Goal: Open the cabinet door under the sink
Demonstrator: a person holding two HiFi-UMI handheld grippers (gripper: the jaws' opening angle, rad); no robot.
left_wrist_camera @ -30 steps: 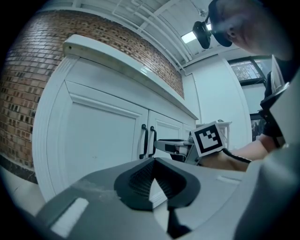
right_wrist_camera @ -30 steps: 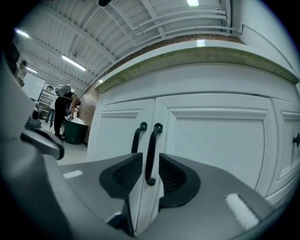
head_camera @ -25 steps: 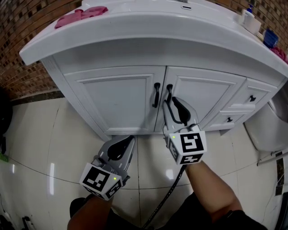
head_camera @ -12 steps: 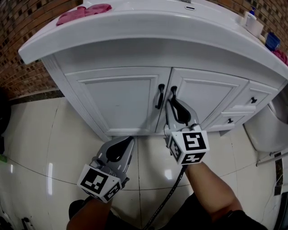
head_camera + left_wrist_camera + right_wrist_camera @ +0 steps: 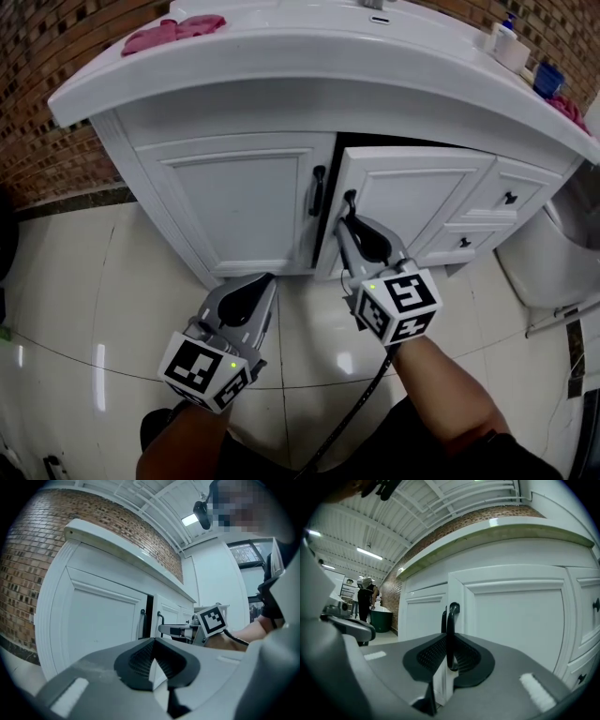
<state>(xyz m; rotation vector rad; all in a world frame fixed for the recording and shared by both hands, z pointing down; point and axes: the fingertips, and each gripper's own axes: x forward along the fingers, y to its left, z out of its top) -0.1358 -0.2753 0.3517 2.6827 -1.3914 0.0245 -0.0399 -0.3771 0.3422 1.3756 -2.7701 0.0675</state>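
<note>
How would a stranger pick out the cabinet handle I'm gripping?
Start at the white cabinet under the sink, where two doors meet with black handles side by side. It is the right handle, on the door standing ajar, between the closing jaws of the right hand-held gripper.

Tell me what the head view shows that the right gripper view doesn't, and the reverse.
Only the head view: the pink cloth lying on the countertop, and the dark gap above the ajar door. Only the right gripper view: the right gripper up close, jaws closing with the black door handle between the pads, and a person standing far back. Both: the right cabinet door ajar, the left door shut, and the drawers.
</note>
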